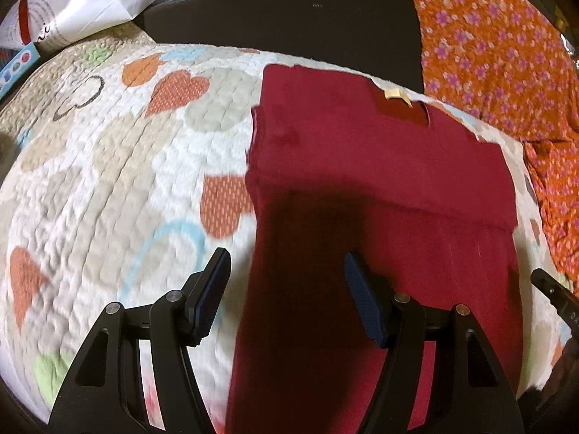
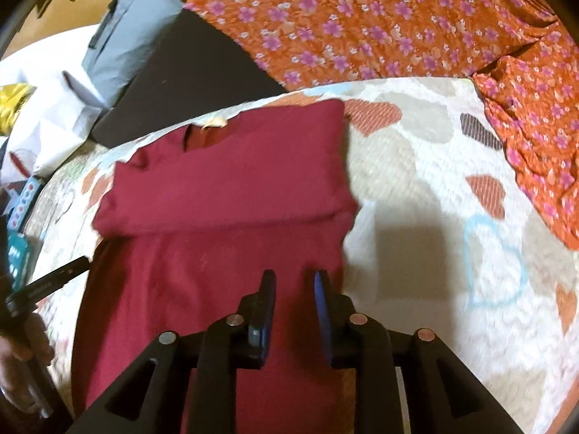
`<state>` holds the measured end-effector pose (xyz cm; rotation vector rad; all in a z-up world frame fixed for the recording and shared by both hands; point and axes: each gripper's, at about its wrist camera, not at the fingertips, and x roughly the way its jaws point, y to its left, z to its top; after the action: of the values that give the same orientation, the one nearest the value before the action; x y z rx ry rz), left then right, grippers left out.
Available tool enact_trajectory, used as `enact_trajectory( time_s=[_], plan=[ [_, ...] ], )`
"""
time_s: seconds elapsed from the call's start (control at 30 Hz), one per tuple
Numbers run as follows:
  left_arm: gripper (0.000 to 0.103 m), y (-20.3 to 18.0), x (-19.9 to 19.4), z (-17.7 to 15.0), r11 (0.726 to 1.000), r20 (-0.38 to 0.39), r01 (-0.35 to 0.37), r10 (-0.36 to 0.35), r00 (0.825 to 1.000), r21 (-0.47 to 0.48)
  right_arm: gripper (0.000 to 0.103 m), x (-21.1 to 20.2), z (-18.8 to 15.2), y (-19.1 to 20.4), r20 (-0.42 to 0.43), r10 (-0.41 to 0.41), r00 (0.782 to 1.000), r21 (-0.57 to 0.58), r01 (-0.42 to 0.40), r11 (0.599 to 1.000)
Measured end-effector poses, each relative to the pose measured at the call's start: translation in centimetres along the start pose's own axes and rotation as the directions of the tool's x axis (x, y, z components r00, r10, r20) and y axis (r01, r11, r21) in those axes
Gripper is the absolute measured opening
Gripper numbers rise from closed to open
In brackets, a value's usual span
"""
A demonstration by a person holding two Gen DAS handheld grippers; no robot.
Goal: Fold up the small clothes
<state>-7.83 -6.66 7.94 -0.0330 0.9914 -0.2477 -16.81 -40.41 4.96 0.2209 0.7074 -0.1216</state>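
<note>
A dark red shirt (image 1: 380,166) lies flat on a heart-patterned quilt (image 1: 108,181), neck and cream label (image 1: 396,94) at the far end. Its sides are folded in, and a layer's edge crosses it halfway. My left gripper (image 1: 286,255) hovers open over the shirt's left edge, one finger above the quilt and one above the red cloth, nothing between them. In the right wrist view my right gripper (image 2: 295,275) hangs over the shirt (image 2: 224,181) near its right edge. Its jaws stand a narrow gap apart with no cloth in them.
An orange flowered cloth (image 2: 362,18) lies heaped beyond and to the right of the quilt (image 2: 416,181). A dark flat panel (image 1: 289,18) sits behind the shirt, with a white paper bag (image 1: 79,0) at the far left. A hand (image 2: 21,354) holds the other gripper at left.
</note>
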Motion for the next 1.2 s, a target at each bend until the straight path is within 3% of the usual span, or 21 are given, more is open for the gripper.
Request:
enact_trajectory(
  time_s=[0.3,0.53,0.73,0.87,0.97,1.2],
  plan=[
    [0.065,-0.2,-3.4,-4.9,1.0,0.007,-0.005,0.005,1.0,0.013,0.032,-3.7,-4.4,1.6,-0.001,0.048,0.999,-0.024,-0.048,0.999],
    [0.065,-0.3,-4.7,-6.3,1.0,-0.007,0.017,-0.017,1.0,0.024,0.037,-5.1,-6.9,2.3,-0.039,0.052,0.998,-0.067,-0.055,0.996],
    [0.065,0.0,-6.2,-7.9,0.99,-0.068,0.133,-0.13,0.989,0.038,0.04,-6.0,-9.4,1.4,-0.092,0.061,0.994,-0.074,-0.068,0.995],
    [0.065,0.9,-7.0,-9.1,0.986,-0.097,0.168,-0.165,0.981,0.022,0.042,-6.6,-10.9,0.1,-0.111,0.043,0.993,-0.058,-0.05,0.997],
    [0.071,1.3,-7.5,-10.0,0.987,-0.104,0.161,-0.159,0.982,0.017,0.043,-6.6,-11.8,-0.5,-0.125,0.046,0.991,-0.053,-0.053,0.997],
    [0.071,1.4,-7.7,-11.4,0.988,-0.128,0.15,-0.144,0.981,0.037,0.043,-6.0,-12.8,-0.3,-0.146,0.066,0.987,-0.049,-0.074,0.996]
  ],
)
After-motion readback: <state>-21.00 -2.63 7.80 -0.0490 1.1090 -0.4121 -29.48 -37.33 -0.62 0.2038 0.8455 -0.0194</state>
